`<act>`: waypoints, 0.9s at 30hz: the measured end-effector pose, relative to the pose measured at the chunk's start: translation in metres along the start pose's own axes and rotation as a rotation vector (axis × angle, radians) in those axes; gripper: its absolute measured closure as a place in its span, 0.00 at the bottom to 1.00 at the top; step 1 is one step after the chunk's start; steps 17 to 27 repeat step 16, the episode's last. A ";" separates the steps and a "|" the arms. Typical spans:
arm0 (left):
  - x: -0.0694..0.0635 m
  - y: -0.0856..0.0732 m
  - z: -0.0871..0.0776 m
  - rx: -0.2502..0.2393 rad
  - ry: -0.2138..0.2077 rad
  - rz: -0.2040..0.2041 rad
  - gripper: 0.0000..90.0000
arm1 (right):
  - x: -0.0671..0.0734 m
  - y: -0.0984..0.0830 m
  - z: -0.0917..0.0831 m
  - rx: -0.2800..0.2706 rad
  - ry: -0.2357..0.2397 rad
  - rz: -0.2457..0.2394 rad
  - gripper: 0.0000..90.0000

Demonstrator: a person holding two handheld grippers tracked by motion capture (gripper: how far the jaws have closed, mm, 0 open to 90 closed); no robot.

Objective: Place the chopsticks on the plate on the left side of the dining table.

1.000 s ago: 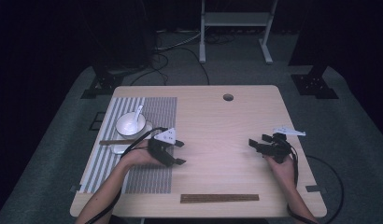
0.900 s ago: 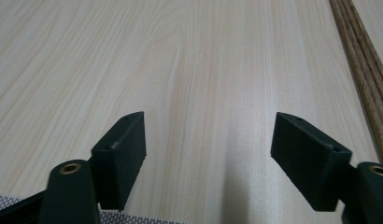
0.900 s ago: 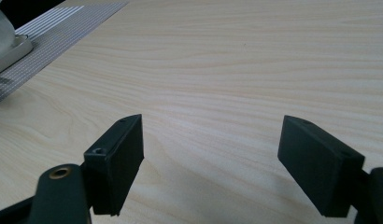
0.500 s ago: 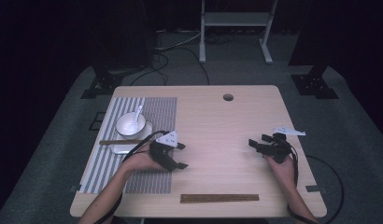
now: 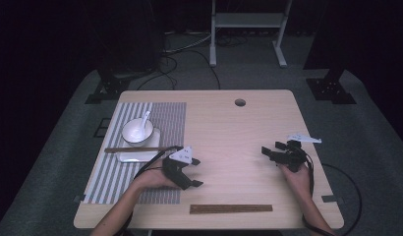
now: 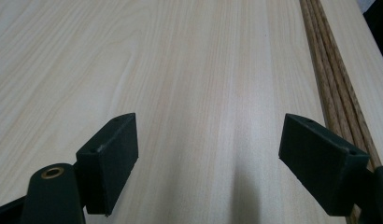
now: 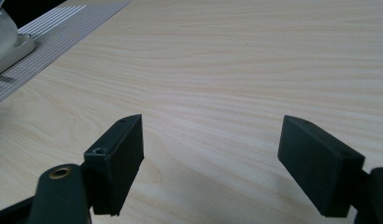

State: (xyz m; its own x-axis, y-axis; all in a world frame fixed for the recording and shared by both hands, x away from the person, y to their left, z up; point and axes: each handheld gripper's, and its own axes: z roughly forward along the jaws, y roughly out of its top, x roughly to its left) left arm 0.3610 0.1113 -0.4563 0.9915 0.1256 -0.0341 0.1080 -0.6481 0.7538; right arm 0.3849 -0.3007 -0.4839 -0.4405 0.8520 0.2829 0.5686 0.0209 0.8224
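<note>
Between pick-ups, by the look of it, with nothing gripped on either side

Left gripper (image 5: 197, 172): at the right edge of the striped placemat (image 5: 116, 167), jaws just been opening and now spread wide, bare table (image 5: 229, 128) between the pads

Right gripper (image 5: 268, 155): near the table's right edge, likewise spread wide and empty, well apart from everything else

Likely next target: the wooden sticks (image 5: 231, 208), lying flat along the near edge, near and to the right of the left gripper; also at the right margin of the left gripper view (image 6: 336, 88)

Called for next: swing the left claw nearer, straddle the sticks across their width, come down low and close on both sides, since flat on the wood and easy to skid

Containers: white bowl (image 5: 137, 132) on a white square plate (image 5: 140, 156) on the placemat, white spoon (image 5: 144, 119) leaning inside with its handle over the far rim; any food inside impossible to tell. A brown stick (image 5: 135, 149) across the plate, just near of the bowl
</note>
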 end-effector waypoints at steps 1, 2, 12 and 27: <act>-0.001 0.000 0.001 -0.003 0.002 -0.002 0.21 | 0.000 0.000 0.000 0.000 0.001 0.001 0.24; -0.003 -0.001 0.001 -0.009 0.001 -0.008 0.21 | 0.000 0.000 0.000 0.000 0.001 0.001 0.23; -0.015 -0.007 0.003 -0.013 0.005 -0.007 0.19 | 0.000 0.000 0.000 0.002 0.002 0.002 0.24; -0.017 -0.008 -0.001 -0.061 0.000 -0.019 0.19 | 0.000 0.000 0.000 0.001 0.004 0.004 0.24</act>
